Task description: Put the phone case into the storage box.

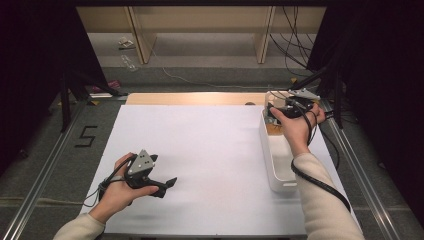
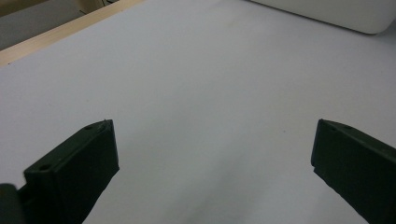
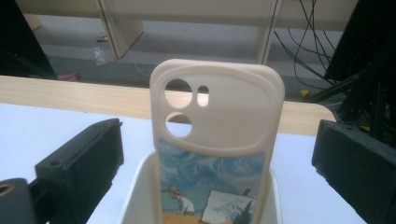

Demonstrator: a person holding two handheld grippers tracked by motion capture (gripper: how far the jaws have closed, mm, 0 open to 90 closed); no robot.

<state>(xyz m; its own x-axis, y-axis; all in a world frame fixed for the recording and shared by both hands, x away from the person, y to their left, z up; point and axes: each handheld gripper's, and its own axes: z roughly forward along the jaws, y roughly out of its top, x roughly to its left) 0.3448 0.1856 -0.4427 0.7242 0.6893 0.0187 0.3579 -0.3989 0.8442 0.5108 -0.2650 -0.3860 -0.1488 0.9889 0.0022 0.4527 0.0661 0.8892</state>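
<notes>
A cream phone case with camera cut-outs and a painted picture on its lower part stands upright at the far end of a long white bin. In the high view the case peeks out as a small cream and orange patch. My right gripper is open, one jaw on each side of the case, with gaps to both. That right gripper hovers over the bin's far end. My left gripper rests low over the white sheet at the near left, open with nothing between its jaws.
A white sheet covers the table, with a wooden strip along its far edge. The bin lies along the right side. Metal rails run down both sides. Wooden shelving legs and cables stand on the floor beyond.
</notes>
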